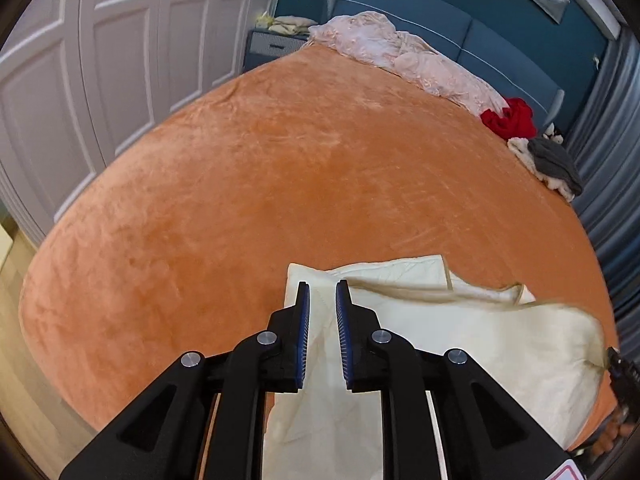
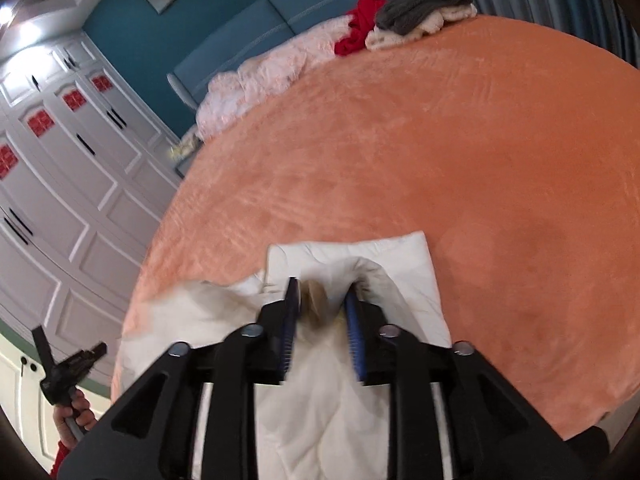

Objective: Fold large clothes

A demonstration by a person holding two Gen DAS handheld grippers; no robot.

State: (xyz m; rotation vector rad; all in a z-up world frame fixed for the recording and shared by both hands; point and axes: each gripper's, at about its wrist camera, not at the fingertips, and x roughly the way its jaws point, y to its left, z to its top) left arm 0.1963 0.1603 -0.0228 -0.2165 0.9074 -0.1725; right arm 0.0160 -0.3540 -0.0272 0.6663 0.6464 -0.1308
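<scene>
A cream quilted garment (image 1: 480,340) lies partly folded at the near edge of a bed under an orange plush blanket (image 1: 280,160). My left gripper (image 1: 322,284) hovers over the garment's left part. Its blue pads stand slightly apart, and the cloth lies flat beneath the gap, not pinched. In the right wrist view the same garment (image 2: 408,264) spreads under my right gripper (image 2: 322,286). Its jaws stand apart around a raised, blurred fold of cloth, and the pads do not press on it.
At the headboard end lie a crumpled pink quilt (image 1: 400,56), a red garment (image 1: 510,118) and a grey and white clothes pile (image 1: 552,164). White wardrobe doors (image 2: 60,200) line one side and curtains (image 1: 612,184) the other. A person's hand (image 2: 76,408) shows at lower left.
</scene>
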